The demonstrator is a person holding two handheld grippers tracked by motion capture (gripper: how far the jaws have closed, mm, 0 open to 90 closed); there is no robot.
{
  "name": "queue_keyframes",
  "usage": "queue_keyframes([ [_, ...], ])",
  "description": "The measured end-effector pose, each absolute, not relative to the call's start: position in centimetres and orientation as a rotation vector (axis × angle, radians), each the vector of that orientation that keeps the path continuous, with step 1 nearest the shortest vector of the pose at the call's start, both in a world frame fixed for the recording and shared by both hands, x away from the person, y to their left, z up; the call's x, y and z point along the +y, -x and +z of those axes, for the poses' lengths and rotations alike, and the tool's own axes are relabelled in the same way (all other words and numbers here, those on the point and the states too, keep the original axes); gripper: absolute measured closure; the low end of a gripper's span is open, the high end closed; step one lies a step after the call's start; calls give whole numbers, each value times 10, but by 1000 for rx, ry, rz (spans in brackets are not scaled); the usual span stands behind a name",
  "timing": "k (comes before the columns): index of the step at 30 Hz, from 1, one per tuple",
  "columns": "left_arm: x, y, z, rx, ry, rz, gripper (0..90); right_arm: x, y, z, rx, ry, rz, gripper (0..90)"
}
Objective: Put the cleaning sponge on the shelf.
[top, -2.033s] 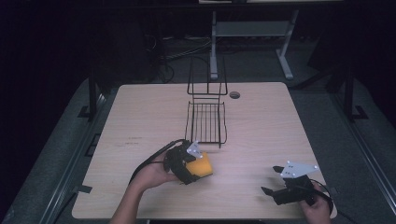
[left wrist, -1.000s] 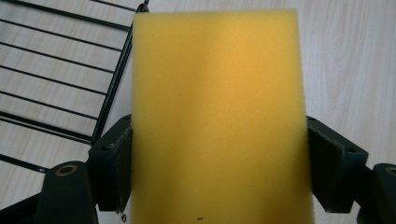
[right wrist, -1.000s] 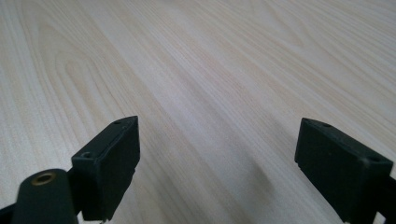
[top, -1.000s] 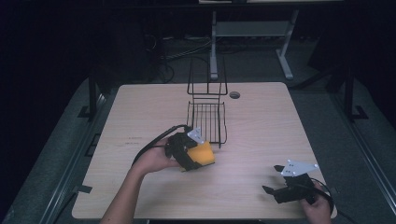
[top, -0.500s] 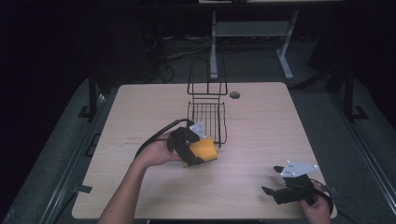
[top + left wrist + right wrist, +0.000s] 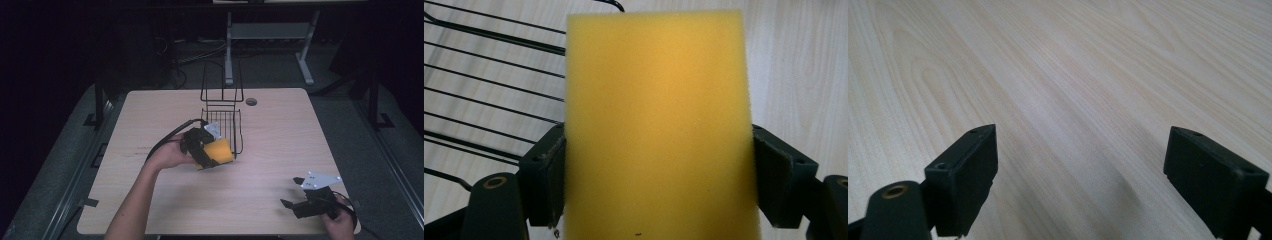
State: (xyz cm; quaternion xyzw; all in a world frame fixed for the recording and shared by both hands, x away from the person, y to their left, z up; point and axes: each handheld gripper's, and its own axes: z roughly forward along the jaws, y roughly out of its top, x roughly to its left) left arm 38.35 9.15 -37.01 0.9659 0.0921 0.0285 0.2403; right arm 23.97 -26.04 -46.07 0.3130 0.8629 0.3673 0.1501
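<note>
A yellow sponge (image 6: 218,151) is clamped between the jaws of my left gripper (image 6: 207,155), held just above the table at the front edge of a black wire basket (image 6: 223,124). In the left gripper view the sponge (image 6: 656,125) stands tall between both black jaws, with the basket's wires (image 6: 484,95) behind it on the left. My right gripper (image 6: 295,204) rests low at the table's front right corner, open. The right gripper view shows its jaws spread wide over bare wood (image 6: 1073,100) with nothing between them.
The basket's tall wire back (image 6: 222,80) rises at the table's middle rear. A round cable hole (image 6: 251,101) sits right of it. The left gripper's black cable (image 6: 165,140) loops over the table (image 6: 150,115) beside the hand. Dark floor and a desk frame (image 6: 265,35) lie beyond.
My left gripper has carried the sponge away from the person and to the right, from the table's middle up to the basket's front edge. The right gripper has stayed put.
</note>
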Motion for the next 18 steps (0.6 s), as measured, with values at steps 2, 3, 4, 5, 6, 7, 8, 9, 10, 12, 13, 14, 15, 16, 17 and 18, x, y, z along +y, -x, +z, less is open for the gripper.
queue_keyframes([
  [2,92,-386,-370,254,-2626,83,216,-260,-239,-461,2476,-904,1057,138],
  [3,92,-386,-370,254,-2626,83,216,-260,-239,-461,2476,-904,1057,138],
  [4,93,-389,-370,257,-2619,80,216,-260,-239,-460,2475,-904,1057,138],
  [5,93,-389,-370,257,-2619,80,216,-260,-239,-460,2475,-904,1057,138],
  [6,93,-391,-372,261,-2613,79,216,-260,-239,-460,2475,-906,1056,138],
  [7,93,-391,-372,261,-2613,79,216,-260,-239,-460,2475,-906,1056,138],
  [8,92,-393,-374,258,-2617,73,216,-261,-239,-461,2475,-906,1055,138],
  [9,92,-393,-374,258,-2617,73,216,-261,-239,-461,2475,-906,1055,138],
  [10,92,-394,-376,259,-2621,66,216,-261,-240,-461,2472,-902,1053,138],
  [12,91,-399,-381,276,-2615,34,216,-261,-240,-461,2472,-905,1056,138],
  [13,91,-399,-381,276,-2615,34,216,-261,-240,-461,2472,-905,1056,138],
  [14,91,-402,-382,283,-2616,26,216,-262,-240,-461,2473,-905,1053,138],
  [15,90,-403,-383,292,-2616,26,216,-262,-240,-461,2473,-904,1053,138],
  [16,89,-407,-384,286,-2640,30,216,-262,-240,-461,2473,-905,1055,138],
  [17,89,-407,-384,286,-2640,30,216,-262,-240,-461,2473,-905,1055,138],
  [18,86,-409,-384,282,-2642,31,216,-263,-240,-461,2471,-907,1057,138],
])
